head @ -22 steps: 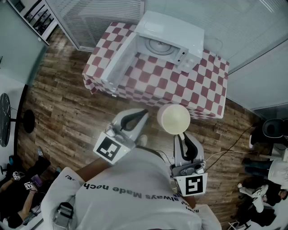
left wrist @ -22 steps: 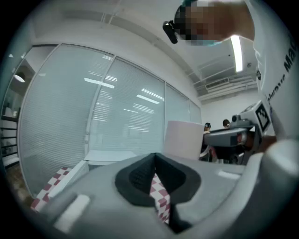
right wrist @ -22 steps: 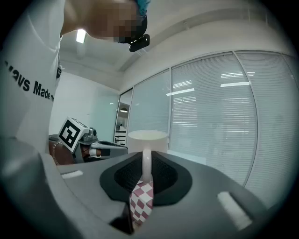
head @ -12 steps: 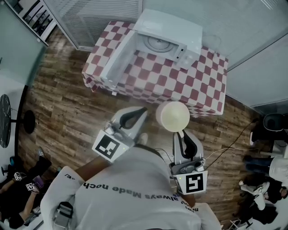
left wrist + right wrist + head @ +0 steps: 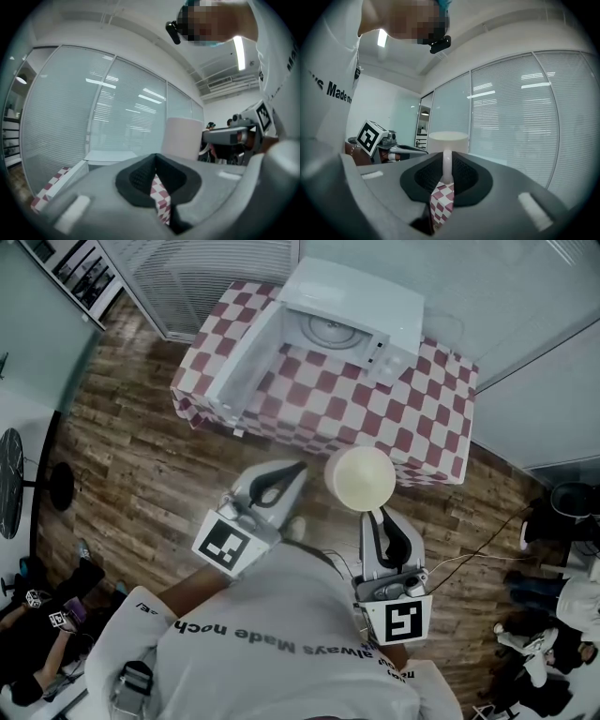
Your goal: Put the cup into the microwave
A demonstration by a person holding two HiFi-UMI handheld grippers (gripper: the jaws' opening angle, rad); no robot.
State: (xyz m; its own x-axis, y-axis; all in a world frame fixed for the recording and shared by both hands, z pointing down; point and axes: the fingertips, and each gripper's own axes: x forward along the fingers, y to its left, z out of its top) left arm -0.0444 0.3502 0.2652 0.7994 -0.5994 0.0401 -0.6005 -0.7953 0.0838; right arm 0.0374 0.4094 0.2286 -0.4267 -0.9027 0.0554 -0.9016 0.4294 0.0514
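Note:
My right gripper [image 5: 374, 513] is shut on the handle of a cream cup [image 5: 360, 478], held upright in the air just short of the table's near edge. The right gripper view shows the thin handle [image 5: 447, 166] pinched between the jaws, with the cup [image 5: 447, 141] beyond. The white microwave [image 5: 352, 322] stands at the back of the checkered table [image 5: 412, 432], its door [image 5: 247, 363] swung wide open to the left and the round turntable visible inside. My left gripper [image 5: 298, 468] hangs shut and empty to the left of the cup [image 5: 182, 138].
Glass walls with blinds [image 5: 202, 277] rise behind the table. A wood floor [image 5: 131, 470] lies around it. People [image 5: 553, 615] sit or stand at the right edge and lower left. A cable [image 5: 478, 549] runs across the floor at my right.
The cup and right gripper have crept slightly forward toward the table. The left gripper has hardly moved.

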